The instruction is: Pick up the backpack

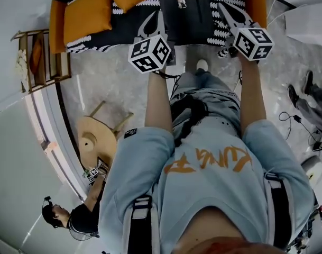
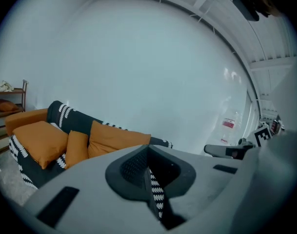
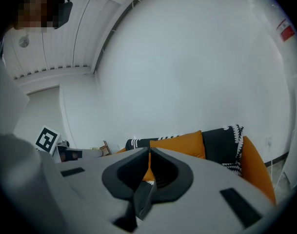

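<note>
Plainly, the backpack (image 1: 190, 20) sits at the top centre of the head view: a dark, boxy, matte shape with a small pale tag near its upper edge. It rests on the sofa (image 1: 123, 33), whose dark cover carries black-and-white zigzag bands. Smooth orange cushions (image 1: 86, 15) lie on the sofa at the upper left.

The left claw (image 1: 152, 21) reaches toward the backpack's left edge and the right claw (image 1: 225, 8) toward its right edge, so the pack lies between them. Whether either touches it cannot be told. Each claw bears a white cube (image 1: 149, 53) printed with square black markers.

In the left gripper view the left claw (image 2: 148, 152) has its grey jaws pressed together with nothing between them, and the orange cushions (image 2: 41, 140) sit at the lower left under a plain white wall (image 2: 138, 57). In the right gripper view the right claw (image 3: 149, 152) is likewise closed and empty.

A slatted wooden shelf (image 1: 42, 60) stands at the left edge of the head view. A round wooden stool (image 1: 94, 136) stands on the grey mottled floor (image 1: 113, 83) below it. Another person (image 1: 71, 216) crouches at the lower left.
</note>
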Tool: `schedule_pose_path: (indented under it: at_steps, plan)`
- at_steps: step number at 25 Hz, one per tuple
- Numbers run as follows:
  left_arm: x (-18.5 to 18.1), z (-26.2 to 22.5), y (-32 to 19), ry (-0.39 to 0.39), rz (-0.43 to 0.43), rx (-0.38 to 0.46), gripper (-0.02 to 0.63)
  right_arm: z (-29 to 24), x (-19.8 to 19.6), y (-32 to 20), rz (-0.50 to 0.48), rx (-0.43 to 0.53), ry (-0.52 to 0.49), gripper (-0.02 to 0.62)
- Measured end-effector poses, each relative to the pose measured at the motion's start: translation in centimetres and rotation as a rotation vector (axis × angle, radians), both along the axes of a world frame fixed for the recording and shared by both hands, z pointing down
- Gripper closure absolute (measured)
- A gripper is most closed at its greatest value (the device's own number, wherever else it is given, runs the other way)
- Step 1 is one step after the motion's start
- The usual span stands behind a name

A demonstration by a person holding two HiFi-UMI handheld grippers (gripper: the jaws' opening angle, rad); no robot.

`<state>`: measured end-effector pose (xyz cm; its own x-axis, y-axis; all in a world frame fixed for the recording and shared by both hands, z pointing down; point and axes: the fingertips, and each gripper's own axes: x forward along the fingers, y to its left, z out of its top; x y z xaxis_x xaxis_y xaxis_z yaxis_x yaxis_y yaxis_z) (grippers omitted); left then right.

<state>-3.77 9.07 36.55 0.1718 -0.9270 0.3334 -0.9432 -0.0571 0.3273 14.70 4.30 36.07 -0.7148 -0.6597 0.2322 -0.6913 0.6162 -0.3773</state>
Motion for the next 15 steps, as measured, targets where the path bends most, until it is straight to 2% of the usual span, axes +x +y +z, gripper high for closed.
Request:
schedule_pose_path:
  at_steps: [6, 15]
  plan:
    - [-0.2, 0.8, -2.3, 0.007, 0.006, -0.015, 0.584, 0.6, 0.1, -1.8, 0.005, -0.011, -0.009, 0.565]
    - [-0.6, 3.2, -6.8, 0.025, 0.006, -0.053, 0.584, 1.6, 0.2, -6.2, 0.018, -0.036, 0.031, 0.565]
